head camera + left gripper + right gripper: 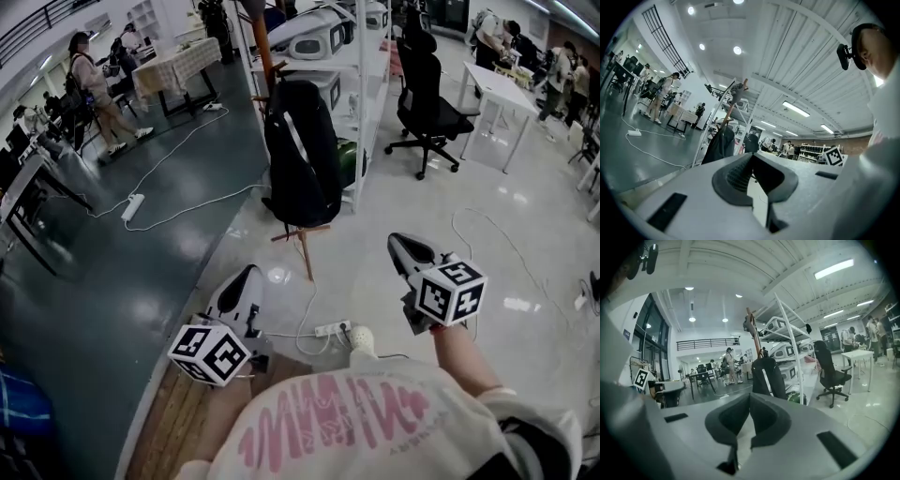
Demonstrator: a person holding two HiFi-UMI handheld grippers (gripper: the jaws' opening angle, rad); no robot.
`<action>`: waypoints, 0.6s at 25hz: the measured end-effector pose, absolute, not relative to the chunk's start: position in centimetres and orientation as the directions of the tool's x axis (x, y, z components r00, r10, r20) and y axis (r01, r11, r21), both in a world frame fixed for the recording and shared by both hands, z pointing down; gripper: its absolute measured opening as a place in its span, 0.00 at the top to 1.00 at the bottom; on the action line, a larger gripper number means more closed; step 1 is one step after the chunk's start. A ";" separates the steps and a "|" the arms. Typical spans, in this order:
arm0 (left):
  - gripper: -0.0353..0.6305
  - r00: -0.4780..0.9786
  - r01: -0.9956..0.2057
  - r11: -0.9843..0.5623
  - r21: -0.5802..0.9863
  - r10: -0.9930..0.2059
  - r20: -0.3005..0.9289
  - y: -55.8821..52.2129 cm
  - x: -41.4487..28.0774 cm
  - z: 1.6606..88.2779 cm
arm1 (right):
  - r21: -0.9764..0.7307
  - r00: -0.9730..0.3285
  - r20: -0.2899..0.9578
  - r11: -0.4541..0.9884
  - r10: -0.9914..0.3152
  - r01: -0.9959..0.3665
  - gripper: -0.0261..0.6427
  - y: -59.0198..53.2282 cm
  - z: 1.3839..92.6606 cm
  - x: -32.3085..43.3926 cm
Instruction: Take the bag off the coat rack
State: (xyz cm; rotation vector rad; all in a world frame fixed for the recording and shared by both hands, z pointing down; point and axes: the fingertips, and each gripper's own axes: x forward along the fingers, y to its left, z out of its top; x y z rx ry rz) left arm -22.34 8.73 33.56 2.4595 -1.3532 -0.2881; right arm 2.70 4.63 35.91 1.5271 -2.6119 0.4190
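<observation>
The backpack (302, 155) is black with a pale grey stripe, and the coat rack (306, 253) is reddish-brown wood. The left gripper (247, 274) and right gripper (401, 242) are pale grey with black pads and black-and-white square-patterned cubes. The office chair (427, 103) is black, and the person's shirt (356, 422) is white with pink print.

Ahead of right gripper (401, 242): black office chair (427, 103), with a white table (497, 89) beyond it to the right. White shelving unit (361, 84) stands ahead, between the two grippers' lines; green item (348, 157) at its foot, possibly a bag, too small to tell. Ahead-left of left gripper (249, 272): power strip (132, 207) on the dark floor, white cable (187, 141) running from it. Checked-cloth table (175, 64) is far beyond, a person (94, 89) near it. Second power strip (333, 329) lies on the floor just right of left gripper.
</observation>
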 end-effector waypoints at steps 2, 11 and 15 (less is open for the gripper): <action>0.94 0.530 -0.782 -0.506 0.364 -0.847 -0.038 6.9 -22.1 33.2 | -0.186 -0.514 0.217 0.482 -0.830 -0.857 0.95 2.5 35.9 2.5; 0.94 0.479 -0.814 -0.472 0.339 -0.875 -0.070 -4.0 -19.4 32.1 | -0.161 -0.593 0.222 0.570 -0.774 -0.805 0.95 -9.9 35.3 3.2; 0.94 0.436 -0.836 -0.433 0.337 -0.897 -0.072 -9.1 -18.2 31.7 | -0.146 -0.620 0.204 0.603 -0.757 -0.784 0.95 -15.7 34.3 4.5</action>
